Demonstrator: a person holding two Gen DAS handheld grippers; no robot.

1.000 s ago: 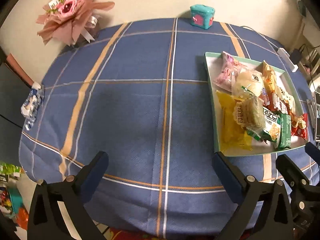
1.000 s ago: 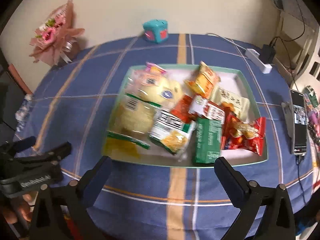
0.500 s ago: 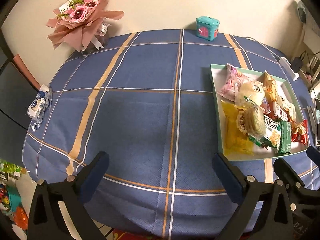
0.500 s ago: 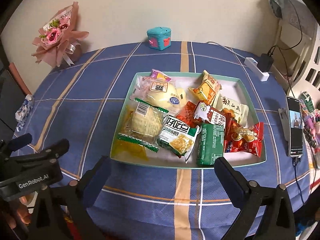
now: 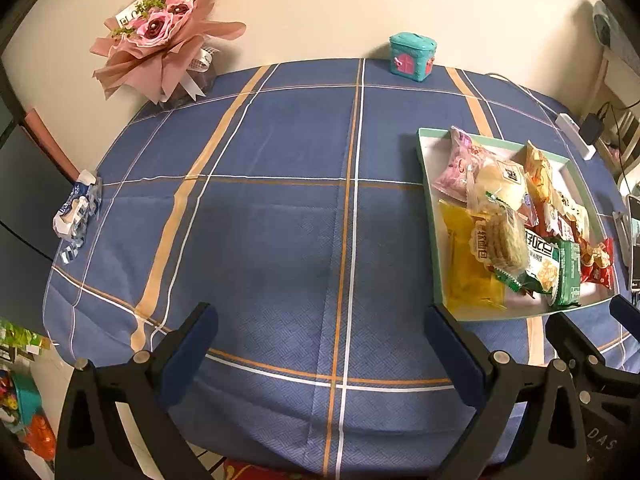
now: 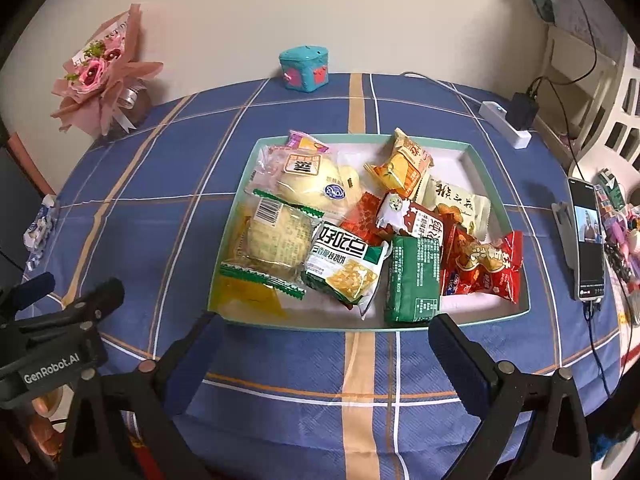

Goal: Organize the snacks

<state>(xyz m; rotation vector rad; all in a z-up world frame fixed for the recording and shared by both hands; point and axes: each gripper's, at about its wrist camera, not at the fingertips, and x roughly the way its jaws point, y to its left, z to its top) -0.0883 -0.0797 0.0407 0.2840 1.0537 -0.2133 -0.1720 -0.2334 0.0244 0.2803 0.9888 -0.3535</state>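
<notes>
**Snacks heaped in the tray, both tongs empty**

Both cameras have pulled back and risen a little over the last second: in the left wrist view the bouquet and the teal box now sit lower in the picture with more wall above them, and the right wrist view, blurred a second ago, is sharp. None of the packets has changed place in the tray.

Each pair of tongs is spread wide and holds nothing. The left gripper hovers over bare blue checked tablecloth, well apart from the tray. The right gripper hangs just in front of the near rim of the tray, with its fingers either side of the middle of that rim.

All the snacks in view lie inside the tray, in a loose overlapping heap (no rows, no sorting by kind): a round bun, a rice cake in clear wrap, a white-and-green cracker pack, a green pack, a red pack, an orange pack and a yellow sachet. No snack lies loose on the cloth.

That fits two readings: packets already gathered into the tray, or a pile waiting to be taken out and laid in order. The pictures do not settle which.
</notes>
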